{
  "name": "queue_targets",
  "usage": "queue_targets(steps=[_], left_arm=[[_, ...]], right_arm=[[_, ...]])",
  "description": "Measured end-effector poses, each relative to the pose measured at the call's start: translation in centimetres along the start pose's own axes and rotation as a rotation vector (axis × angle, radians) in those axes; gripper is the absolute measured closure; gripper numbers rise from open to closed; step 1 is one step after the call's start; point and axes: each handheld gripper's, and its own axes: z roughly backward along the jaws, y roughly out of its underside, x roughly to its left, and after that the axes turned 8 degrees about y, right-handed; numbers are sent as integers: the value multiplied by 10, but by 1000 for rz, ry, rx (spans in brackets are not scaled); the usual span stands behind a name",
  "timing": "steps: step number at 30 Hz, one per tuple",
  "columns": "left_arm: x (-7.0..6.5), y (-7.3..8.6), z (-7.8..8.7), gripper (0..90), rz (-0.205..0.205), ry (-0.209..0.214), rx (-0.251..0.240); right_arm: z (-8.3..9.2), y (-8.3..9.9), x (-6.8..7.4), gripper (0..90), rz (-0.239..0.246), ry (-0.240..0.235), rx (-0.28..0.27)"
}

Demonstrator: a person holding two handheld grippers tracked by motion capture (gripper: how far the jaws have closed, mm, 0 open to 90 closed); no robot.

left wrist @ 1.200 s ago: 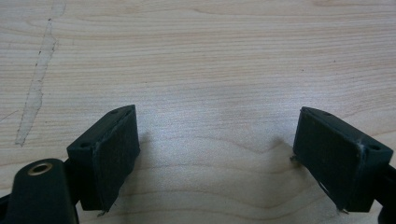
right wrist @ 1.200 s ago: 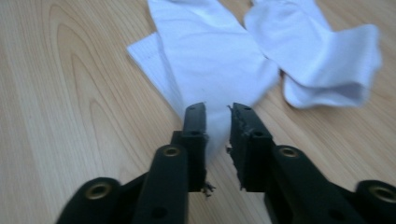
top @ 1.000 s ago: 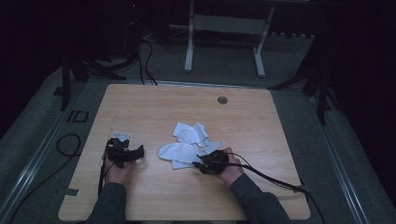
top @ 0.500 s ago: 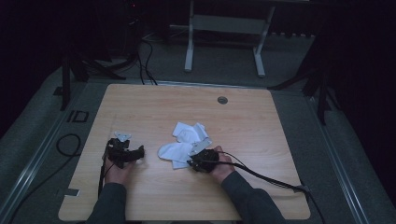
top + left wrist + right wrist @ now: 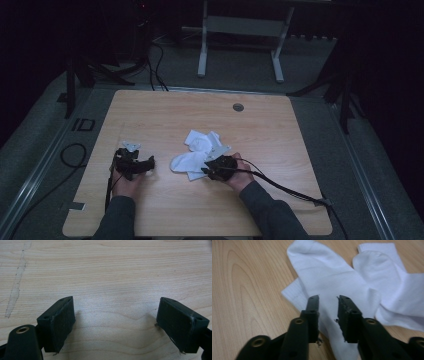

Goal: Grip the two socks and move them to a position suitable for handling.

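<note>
Right gripper view: white socks (image 5: pixel 332 272) overlapping.

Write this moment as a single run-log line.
left gripper: open, over bare table | right gripper: jaws just reopening slightly, narrow gap over white socks, no fabric pinched | socks: overlapping pile

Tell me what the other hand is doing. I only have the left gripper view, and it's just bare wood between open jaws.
Observer: The right claw is over a white sock. Its jaws have just been opening, with sock fabric showing in the narrow gap, seemingly not pinched.
Operator: Is there just one sock?
Observer: No, several white socks lie overlapping in a loose pile mid-table.
Operator: Where's my left claw relative to them?
Observer: The left claw rests on the table to the left of the pile, apart from it.
</note>
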Motion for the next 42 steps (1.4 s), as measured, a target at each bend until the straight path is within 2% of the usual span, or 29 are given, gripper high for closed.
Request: queue_targets(steps=[1,3,5,7,9,11,13,24,27,36,39,42], left_arm=[[0,0,0,151,0,0,0],[0,0,0,151,-1,0,0],[0,0,0,151,-1,1,0],[0,0,0,151,-1,1,-1],[0,0,0,151,-1,1,-1],[0,0,0,151,-1,1,-1],[0,0,0,151,0,1,-1],[0,0,0,151,0,1,-1],[0,0,0,151,0,1,-1],[0,0,0,151,-1,1,-1],[0,0,0,151,-2,1,0],[0,0,0,151,-1,2,-1]], right_arm=[[-4,1,1,635,7,-5,4],[-9,3,1,602,15,-1,28],[-15,5,0,605,15,-1,59],[-18,6,-1,677,8,-13,66],[-17,5,-2,789,-13,-31,62],[-16,4,-4,850,-36,-42,66],[-15,4,-5,889,-36,-40,67],[3,-2,-6,900,-60,-29,10],[17,-6,-7,900,-79,-32,-41],[49,-9,-10,900,-103,-17,-143],[55,-2,-12,899,-129,-22,-153],[54,9,-14,899,-144,-23,-121]])
